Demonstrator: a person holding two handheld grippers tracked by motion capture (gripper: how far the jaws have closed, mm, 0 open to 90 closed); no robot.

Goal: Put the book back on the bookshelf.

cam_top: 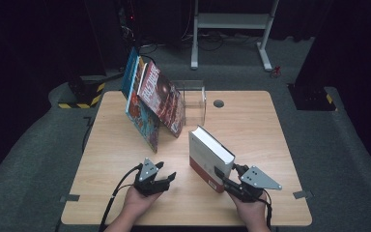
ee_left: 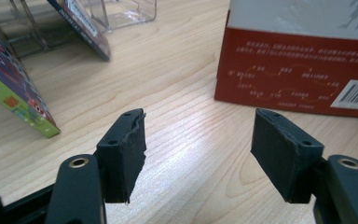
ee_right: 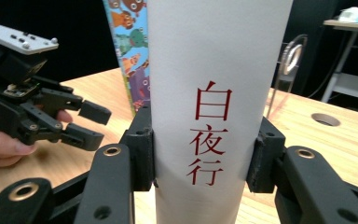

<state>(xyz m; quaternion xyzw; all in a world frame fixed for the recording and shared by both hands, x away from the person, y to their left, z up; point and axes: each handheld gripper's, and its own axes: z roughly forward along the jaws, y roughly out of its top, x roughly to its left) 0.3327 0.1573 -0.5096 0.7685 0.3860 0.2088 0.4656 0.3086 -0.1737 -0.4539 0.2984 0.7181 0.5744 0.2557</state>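
Note:
A thick book (cam_top: 210, 153) with a white and red cover stands upright near the middle of the wooden table (cam_top: 256, 130). My right gripper (cam_top: 225, 177) is shut on its white spine (ee_right: 214, 93), which bears red characters, and both pads press its sides. My left gripper (cam_top: 166, 173) rests on the table to the book's left, open and empty. In the left gripper view the open jaws (ee_left: 198, 149) point at bare wood, with the book's red back cover and barcode (ee_left: 298, 70) ahead to the right. The right gripper view also shows the left gripper (ee_right: 91, 123), apart from the book.
Several colourful books (cam_top: 152, 101) lean against a clear acrylic stand (cam_top: 195, 102) at the back left of the table. A round cable hole (cam_top: 218, 103) lies behind the stand. A white metal frame (cam_top: 232, 21) stands on the floor beyond the table.

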